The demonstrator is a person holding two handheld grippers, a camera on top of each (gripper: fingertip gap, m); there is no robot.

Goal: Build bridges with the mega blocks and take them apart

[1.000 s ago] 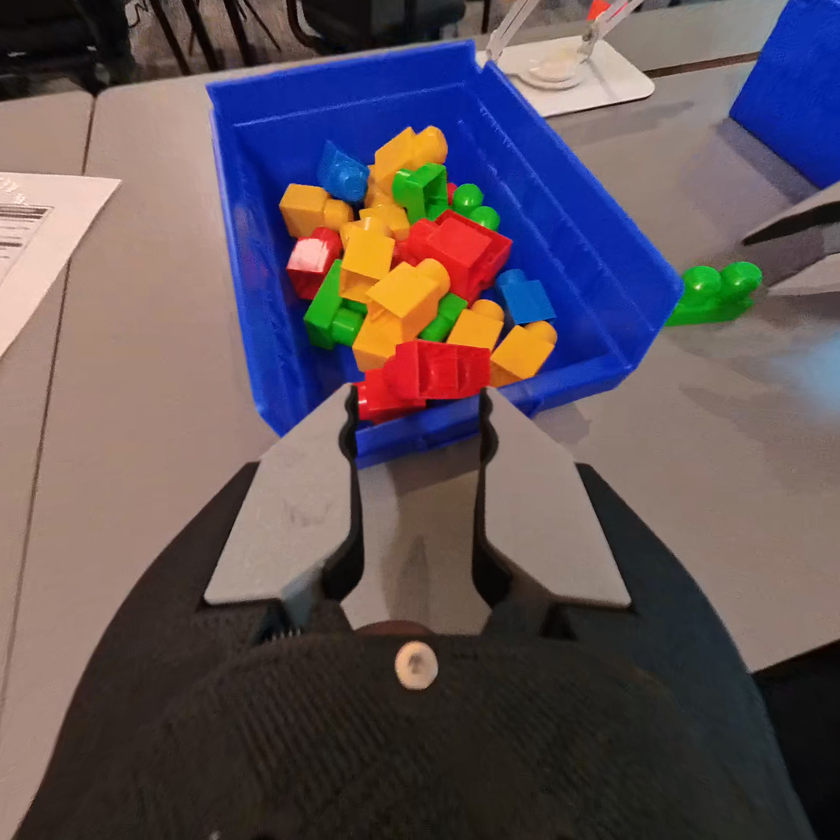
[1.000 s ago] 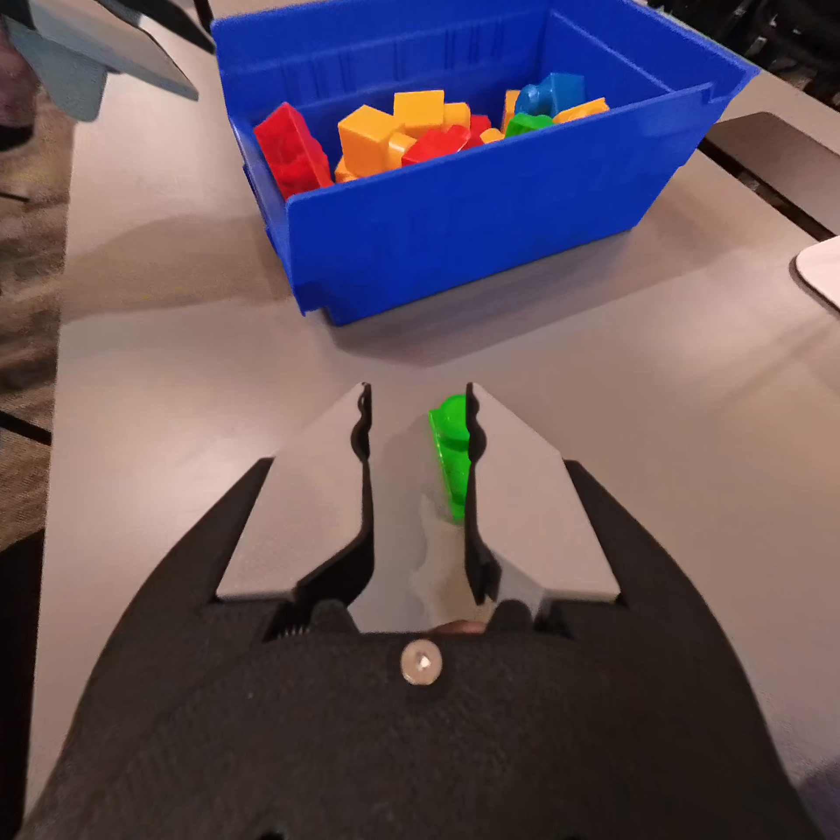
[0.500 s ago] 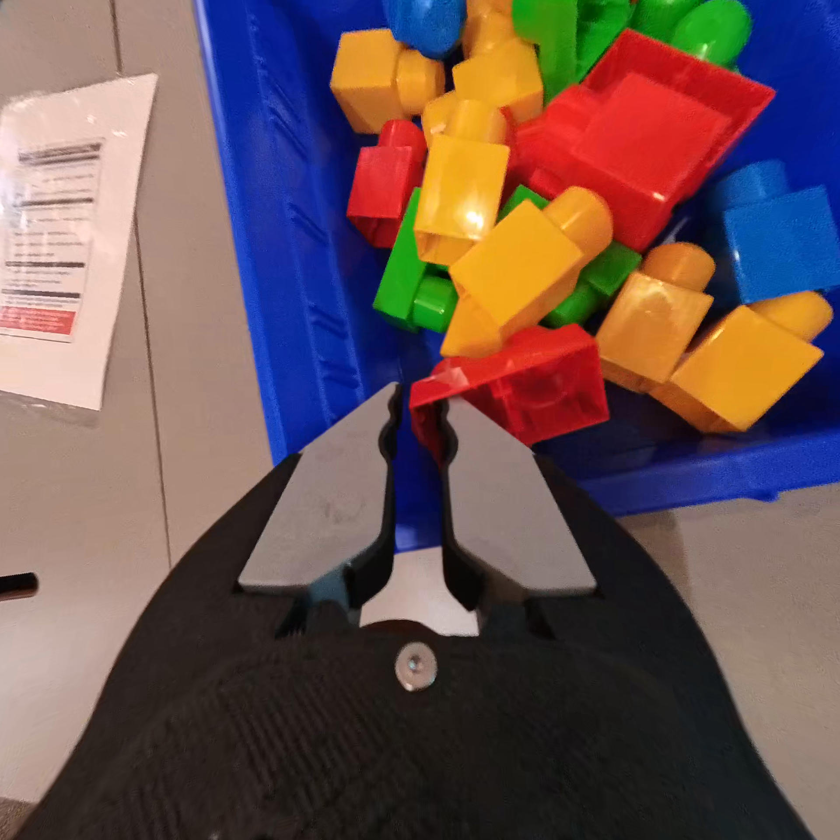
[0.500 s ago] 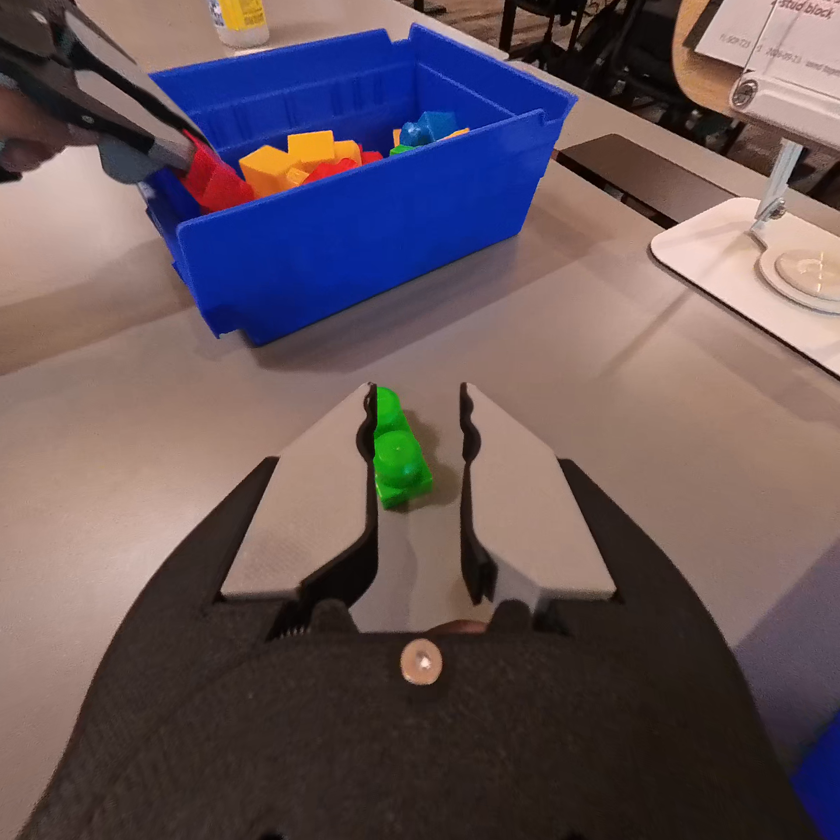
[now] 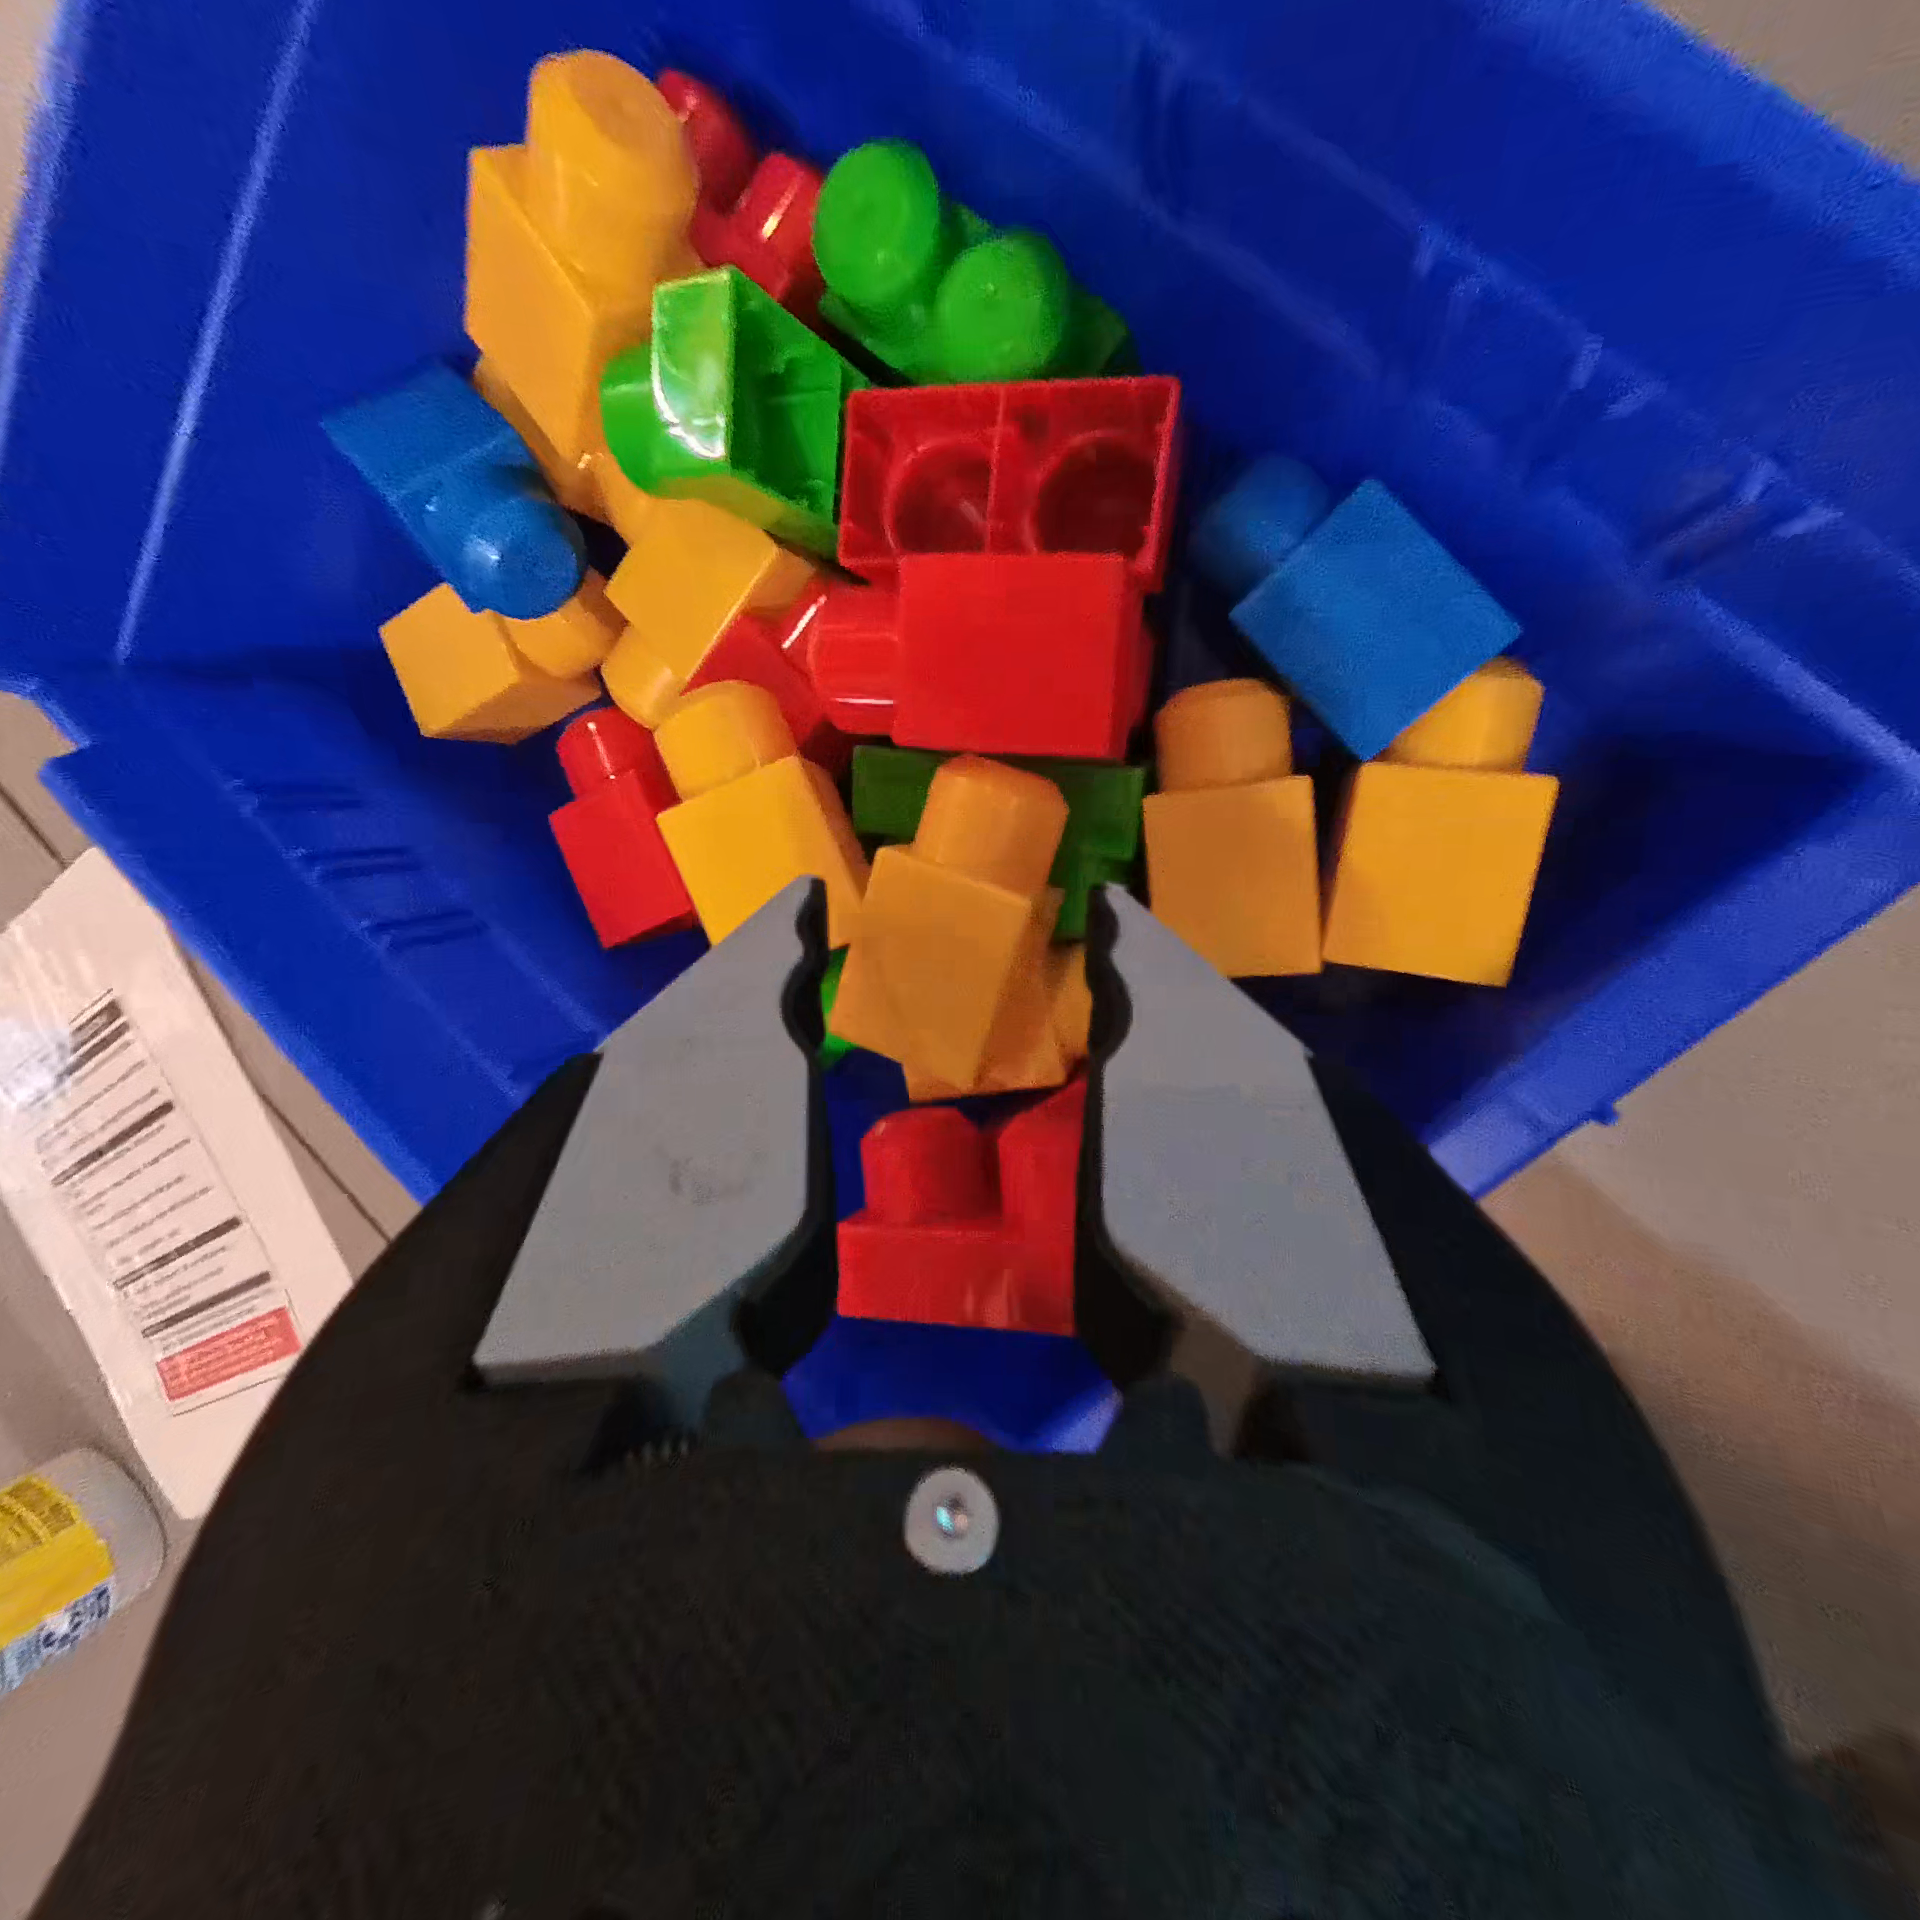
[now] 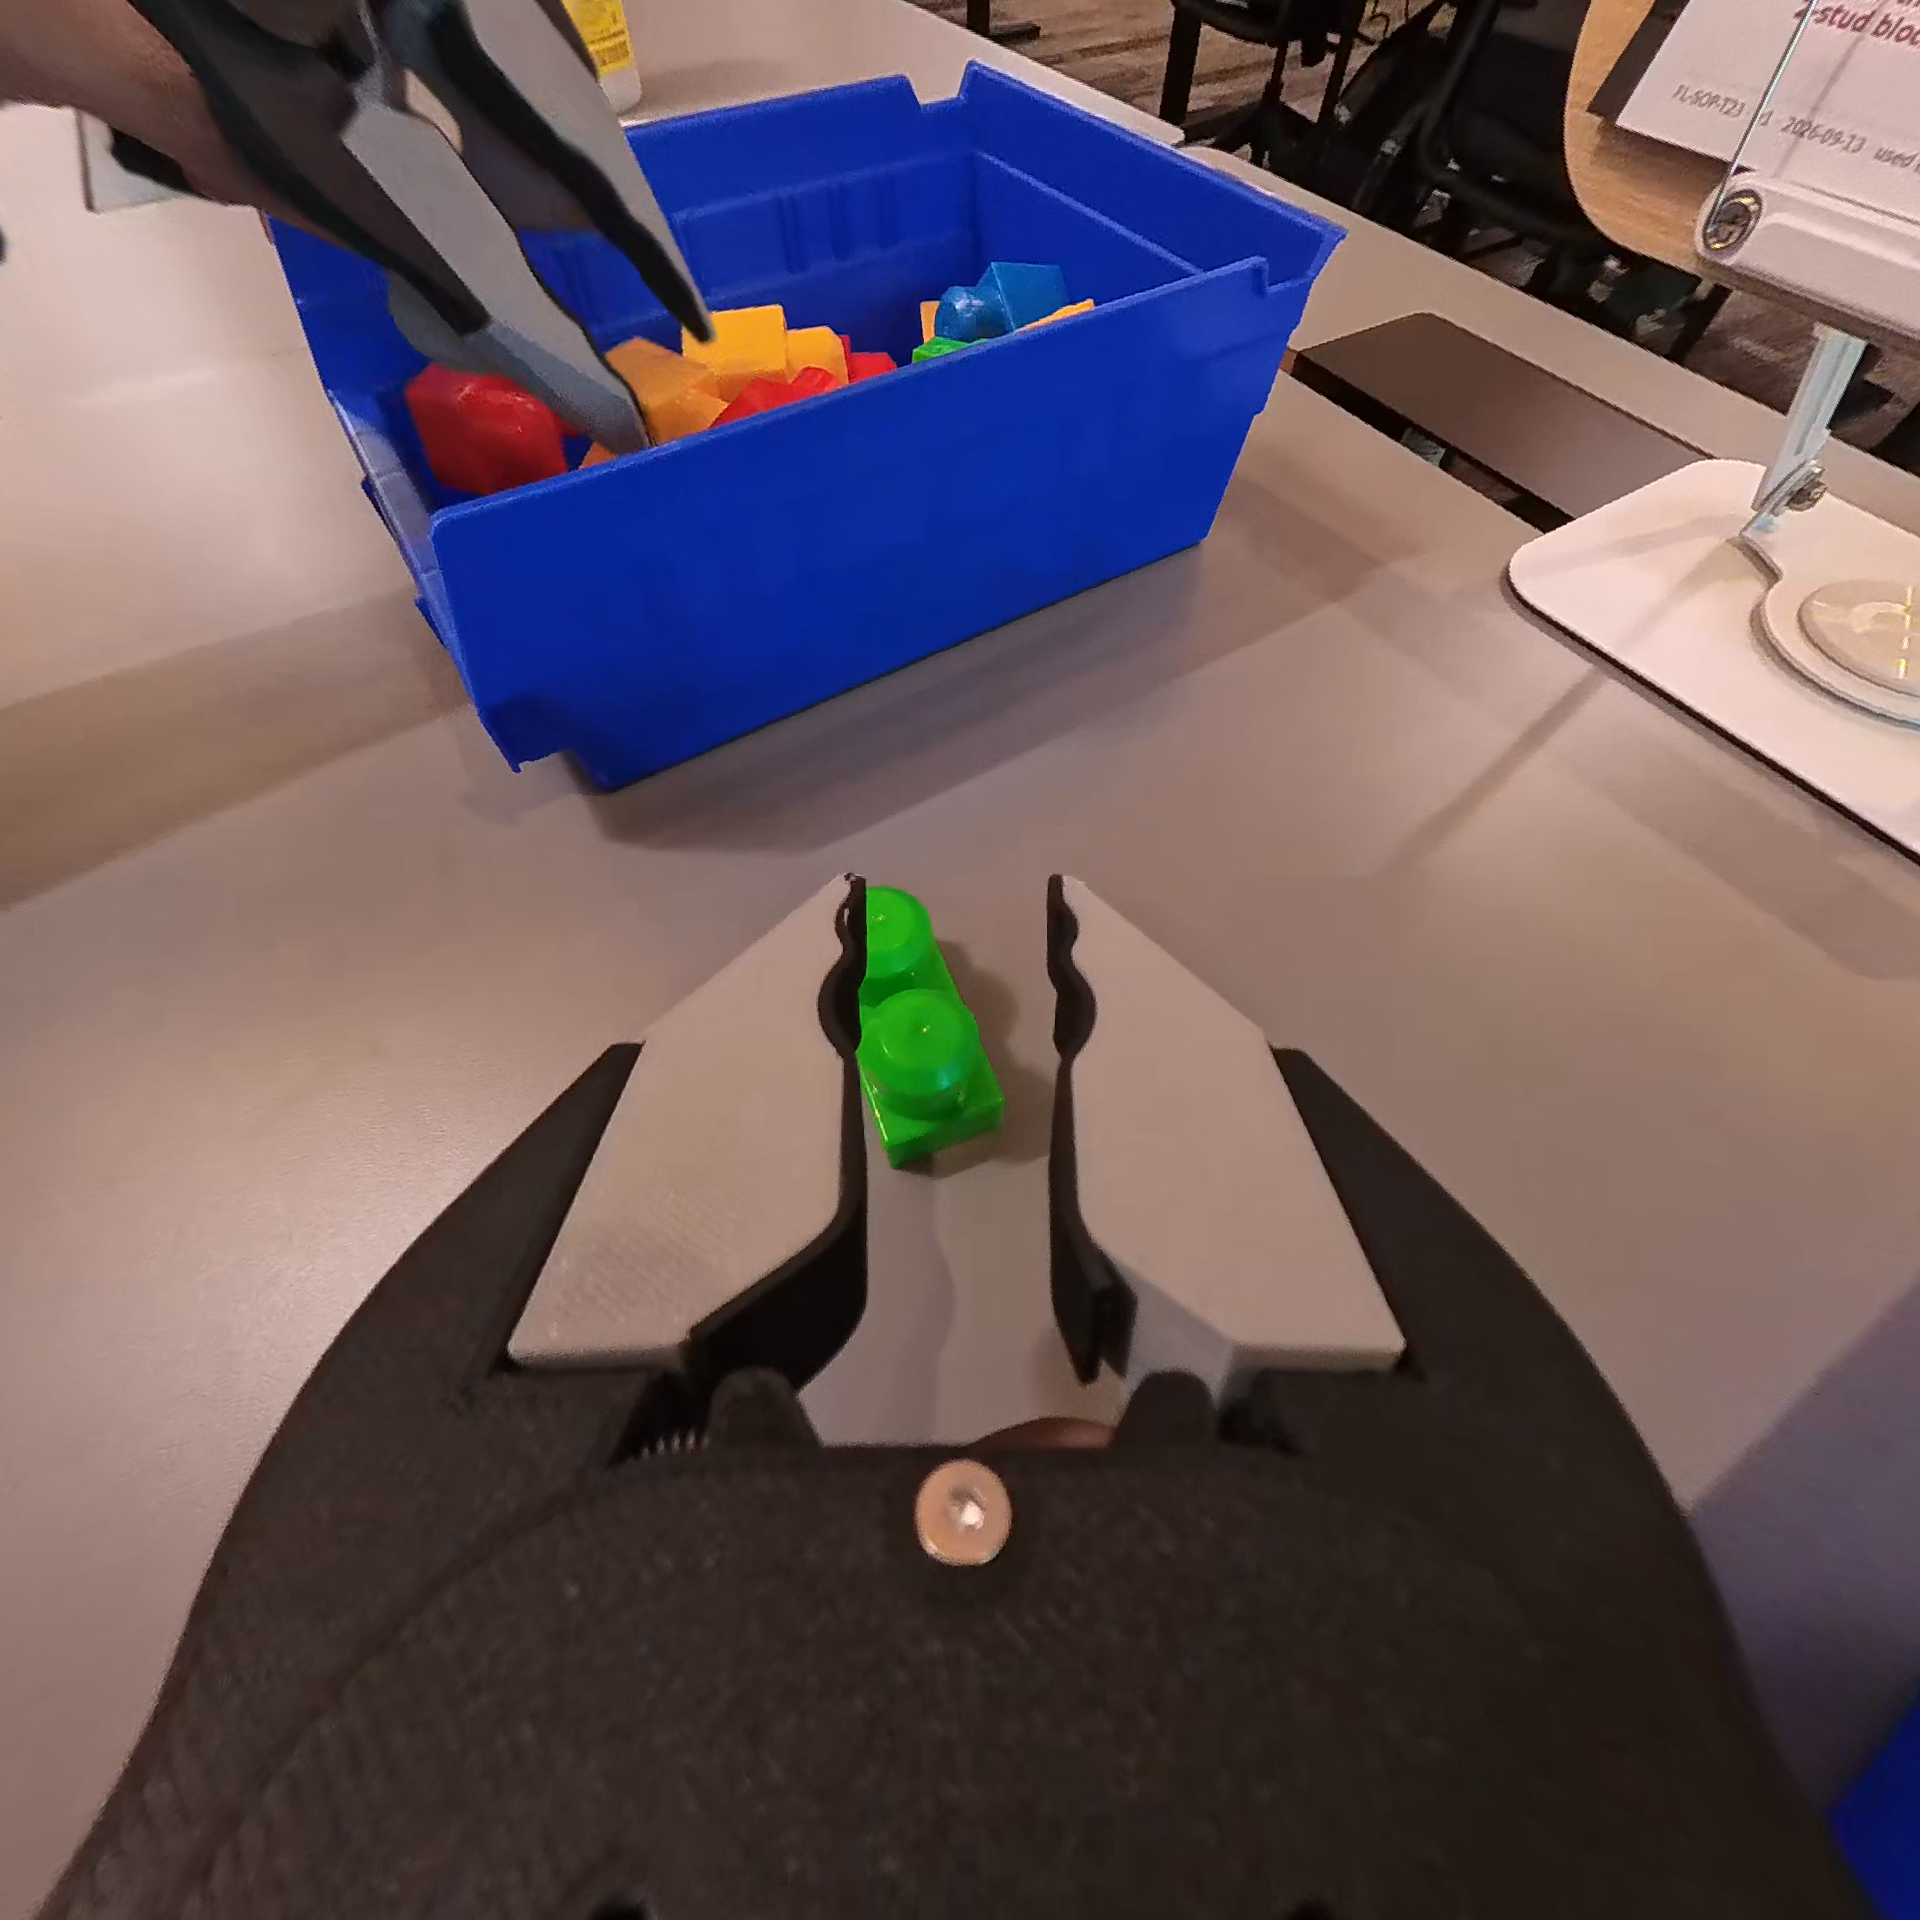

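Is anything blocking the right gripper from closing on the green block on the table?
Nothing visible does. The green block lies on the table between the open right gripper's fingers, close against one, with clear space to the other.

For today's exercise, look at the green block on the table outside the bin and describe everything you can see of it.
The green block is a small, glossy plastic brick with two round studs in a row on a flat rectangular base. It sits upright on the grey table, studs up, in front of the blue bin and apart from it. It lies between the open fingers of the right gripper, close against the left finger, with a clear gap to the other.
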